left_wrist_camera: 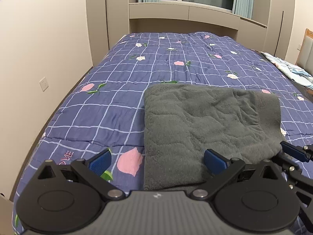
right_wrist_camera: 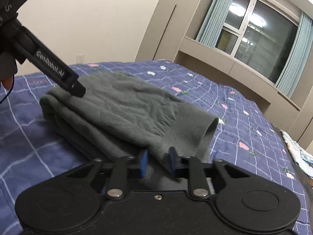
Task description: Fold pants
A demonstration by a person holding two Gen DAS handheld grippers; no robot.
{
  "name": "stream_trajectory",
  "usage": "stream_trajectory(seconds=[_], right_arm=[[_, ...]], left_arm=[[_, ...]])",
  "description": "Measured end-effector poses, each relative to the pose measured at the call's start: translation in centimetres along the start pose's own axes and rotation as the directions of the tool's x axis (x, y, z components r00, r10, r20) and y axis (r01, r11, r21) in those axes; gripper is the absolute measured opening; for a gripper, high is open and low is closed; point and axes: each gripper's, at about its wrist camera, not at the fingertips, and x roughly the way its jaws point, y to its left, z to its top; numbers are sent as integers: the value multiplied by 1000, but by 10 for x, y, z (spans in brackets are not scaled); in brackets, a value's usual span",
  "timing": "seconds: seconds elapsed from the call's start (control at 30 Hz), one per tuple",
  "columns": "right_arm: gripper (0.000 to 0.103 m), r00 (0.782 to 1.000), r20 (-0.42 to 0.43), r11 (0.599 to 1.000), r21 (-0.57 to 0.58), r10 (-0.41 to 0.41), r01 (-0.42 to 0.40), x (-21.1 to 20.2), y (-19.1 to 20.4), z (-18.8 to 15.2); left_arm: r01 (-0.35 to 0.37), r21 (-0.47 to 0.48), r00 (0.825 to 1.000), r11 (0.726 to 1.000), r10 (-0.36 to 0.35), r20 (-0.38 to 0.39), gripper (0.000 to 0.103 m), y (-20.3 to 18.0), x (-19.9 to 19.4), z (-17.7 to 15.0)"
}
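L gripper point(left_wrist_camera: 156, 162) wide open; R gripper point(right_wrist_camera: 158, 162) seemingly part-open.

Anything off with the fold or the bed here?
Nothing damaged or spilled. The grey pants lie folded in a compact stack on the blue checked quilt, but the top layer's right edge lifts and curls instead of lying flat. The right gripper sits at that edge, the left gripper open.

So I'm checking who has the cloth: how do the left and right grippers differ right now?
The left gripper is spread wide open above the pants, with nothing between its fingers; the right gripper has its fingers much closer together, with the pants' near edge between them. The left sits over the fold's left edge, the right at its right corner. Both have blue pads.
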Motion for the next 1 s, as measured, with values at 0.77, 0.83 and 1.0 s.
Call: stream_trajectory(seconds=[0.77,0.83,1.0], right_arm=[[63,998,10,962,266,66,-66,-35,-34,-23],[65,997,24,932,352,77,-81,-29,-50,-21],[65,988,25,846,514,150,-141,9,-77,-10]], left_arm=[[12,-24,999,1000,-13,-37,102,9,11,-9],[9,-20,999,1000,-10,-36,102,8,11,-10],[7,-19,999,1000,-8,-38,102,6,11,-10]])
